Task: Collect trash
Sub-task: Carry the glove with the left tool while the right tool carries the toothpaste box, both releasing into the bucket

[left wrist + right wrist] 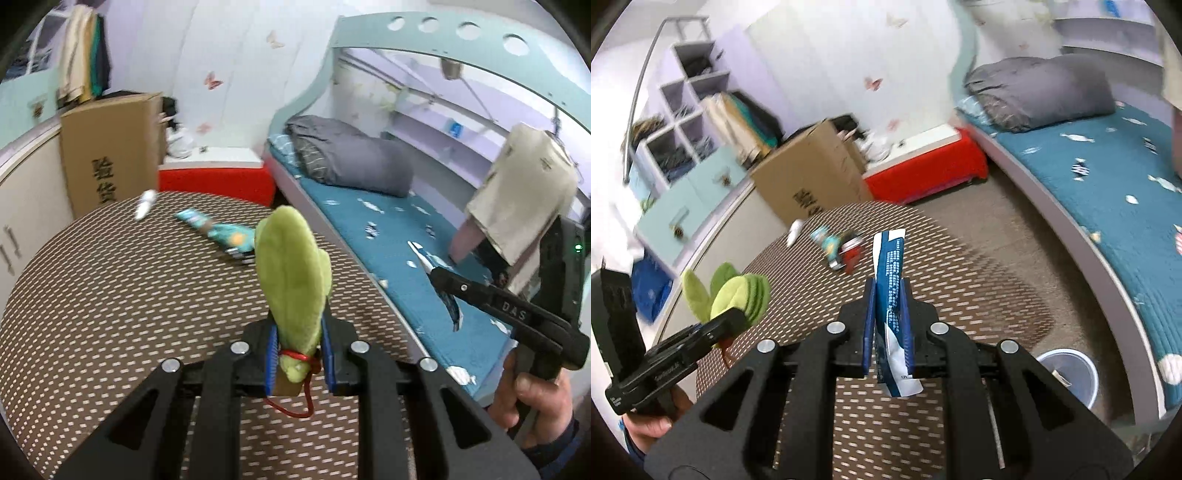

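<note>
I am working over a round table (pixel 92 295) covered in a brown cloth with rows of pale dashes. My left gripper (pixel 297 350) is pinching a green plush leaf toy (pixel 293 273) between its blue pads, a red cord (pixel 295 402) looping from the toy's base. My right gripper (pixel 888 328) is pressing its jaws together on a blue-and-white wrapper (pixel 890 291), which is standing upright between the pads. More trash is lying toward the far side of the table: a teal wrapper (pixel 218 230) and, nearer the edge, a small white scrap (pixel 144 203). Behind the table a cardboard box (pixel 110 147) is standing against pale cabinets, with a red-sided platform (pixel 218 182) beside it. A bed (pixel 1108 177) with a teal patterned sheet is curving along the right, a grey rolled duvet (pixel 354 158) lying at its head. On the floor between table and bed a white bin (pixel 1071 373) is sitting, something pale inside. Butterfly stickers are dotting the wall.
</note>
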Tool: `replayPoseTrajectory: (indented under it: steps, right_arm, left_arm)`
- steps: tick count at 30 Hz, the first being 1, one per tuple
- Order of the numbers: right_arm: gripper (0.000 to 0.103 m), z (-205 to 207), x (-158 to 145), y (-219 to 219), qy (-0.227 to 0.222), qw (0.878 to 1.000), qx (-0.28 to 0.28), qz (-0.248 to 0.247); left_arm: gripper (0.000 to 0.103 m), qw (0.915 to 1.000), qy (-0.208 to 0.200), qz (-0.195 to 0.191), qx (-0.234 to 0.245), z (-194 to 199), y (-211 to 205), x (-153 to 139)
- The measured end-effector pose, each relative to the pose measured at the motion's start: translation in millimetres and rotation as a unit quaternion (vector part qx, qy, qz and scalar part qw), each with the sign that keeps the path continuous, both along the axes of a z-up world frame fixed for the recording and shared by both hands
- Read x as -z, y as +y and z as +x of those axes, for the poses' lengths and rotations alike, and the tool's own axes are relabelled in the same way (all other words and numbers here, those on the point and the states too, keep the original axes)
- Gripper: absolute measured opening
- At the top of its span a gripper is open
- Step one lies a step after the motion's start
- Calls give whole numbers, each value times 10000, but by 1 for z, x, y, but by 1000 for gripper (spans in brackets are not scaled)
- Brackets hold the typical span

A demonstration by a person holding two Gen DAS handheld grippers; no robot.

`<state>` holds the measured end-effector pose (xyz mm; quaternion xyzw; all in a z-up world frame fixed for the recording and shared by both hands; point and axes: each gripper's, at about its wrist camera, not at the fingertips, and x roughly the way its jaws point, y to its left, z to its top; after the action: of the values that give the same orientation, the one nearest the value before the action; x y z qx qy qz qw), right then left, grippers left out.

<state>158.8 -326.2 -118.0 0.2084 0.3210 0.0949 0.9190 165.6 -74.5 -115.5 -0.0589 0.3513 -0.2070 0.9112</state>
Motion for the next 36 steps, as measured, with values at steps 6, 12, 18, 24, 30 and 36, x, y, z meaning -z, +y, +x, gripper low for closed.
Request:
replayPoseTrajectory:
  steps: [6, 12, 18, 24, 30, 36]
  right_arm:
    - [13, -24, 7, -66, 25, 9971, 720, 233]
    - [13, -47, 24, -111, 162, 9917, 1221, 371]
    - [13, -57, 49, -141, 433, 9858, 1577, 382]
    - [13, -60, 83, -161, 865, 9795, 1775, 389]
    - [13, -53, 119, -173, 1288, 9731, 1841, 510]
    - [13, -46, 144, -179, 1508, 9673, 1915, 694]
  left_arm:
    - [19, 9982, -60, 43, 602, -4, -60, -4]
    - [19, 9927, 0, 118, 1198, -10, -120, 2]
    - [19, 9860, 163, 269, 1638, -8, -169, 19]
    - [19, 9766, 475, 637, 1997, -5, -222, 54]
    - [19, 9660, 913, 963, 2221, 4, -263, 92]
    - [19, 9558, 1274, 1180, 2372, 16, -283, 122]
